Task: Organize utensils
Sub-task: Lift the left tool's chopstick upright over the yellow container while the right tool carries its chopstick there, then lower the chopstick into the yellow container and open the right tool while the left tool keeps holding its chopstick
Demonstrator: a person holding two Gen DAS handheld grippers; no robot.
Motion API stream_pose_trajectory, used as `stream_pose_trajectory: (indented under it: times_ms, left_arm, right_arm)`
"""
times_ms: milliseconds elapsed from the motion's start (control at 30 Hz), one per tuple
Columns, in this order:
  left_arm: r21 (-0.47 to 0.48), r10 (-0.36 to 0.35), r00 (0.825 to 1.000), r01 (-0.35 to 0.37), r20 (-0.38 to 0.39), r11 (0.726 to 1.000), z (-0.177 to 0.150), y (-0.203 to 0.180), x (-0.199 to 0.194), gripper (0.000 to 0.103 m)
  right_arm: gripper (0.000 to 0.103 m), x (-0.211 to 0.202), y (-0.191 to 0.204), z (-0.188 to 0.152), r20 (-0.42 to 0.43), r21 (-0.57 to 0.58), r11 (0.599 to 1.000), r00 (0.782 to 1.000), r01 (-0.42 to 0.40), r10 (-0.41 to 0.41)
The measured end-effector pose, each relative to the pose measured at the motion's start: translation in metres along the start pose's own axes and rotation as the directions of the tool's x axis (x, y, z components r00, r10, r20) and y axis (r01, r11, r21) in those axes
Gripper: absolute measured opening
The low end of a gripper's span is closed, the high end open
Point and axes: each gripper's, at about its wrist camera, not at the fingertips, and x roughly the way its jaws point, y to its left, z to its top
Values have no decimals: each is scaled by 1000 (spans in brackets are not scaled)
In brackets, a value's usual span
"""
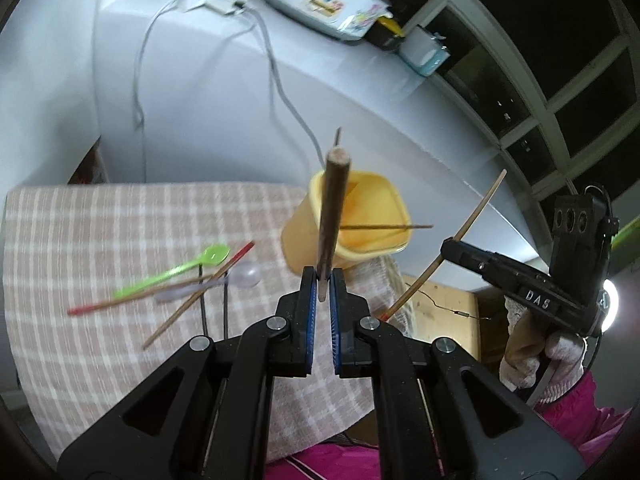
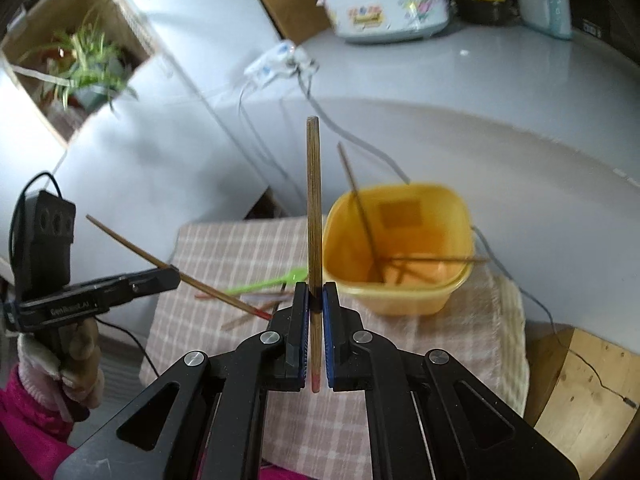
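Note:
My left gripper (image 1: 325, 276) is shut on a wooden chopstick (image 1: 333, 208) that points up in front of the yellow container (image 1: 372, 216). My right gripper (image 2: 316, 292) is shut on another wooden chopstick (image 2: 313, 200), held upright just left of the yellow container (image 2: 400, 248), which has thin sticks (image 2: 360, 208) leaning inside. On the checked cloth (image 1: 100, 240) lie a green spoon (image 1: 176, 268), a clear spoon (image 1: 240, 276) and red-tipped chopsticks (image 1: 188, 296). Each gripper shows in the other's view: the right (image 1: 448, 248) and the left (image 2: 172, 276).
The small cloth-covered table stands in front of a grey counter (image 1: 200, 100) with a rice cooker (image 2: 388, 4), cables (image 1: 280, 88) and boxes. A wooden block (image 2: 588, 380) sits low at the right. A plant in a wooden crate (image 2: 80, 64) is at the far left.

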Motion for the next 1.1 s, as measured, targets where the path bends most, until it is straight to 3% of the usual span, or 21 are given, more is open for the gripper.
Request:
stream_pose_trajectory:
  times_ms: [300, 633, 1100]
  left_arm:
    - [106, -30, 999, 27, 30, 994, 35, -34, -2, 4]
    - [153, -15, 1000, 12, 17, 988, 56, -51, 24, 4]
    - [210, 28, 999, -20, -37, 977, 54, -67, 67, 4]
  right_arm:
    - [5, -28, -14, 31, 114, 28, 1000, 993, -3, 0]
    - [5, -33, -23, 55, 177, 19, 1000, 984, 19, -22]
    - [5, 9, -47, 61, 126, 30, 995, 987, 100, -103]
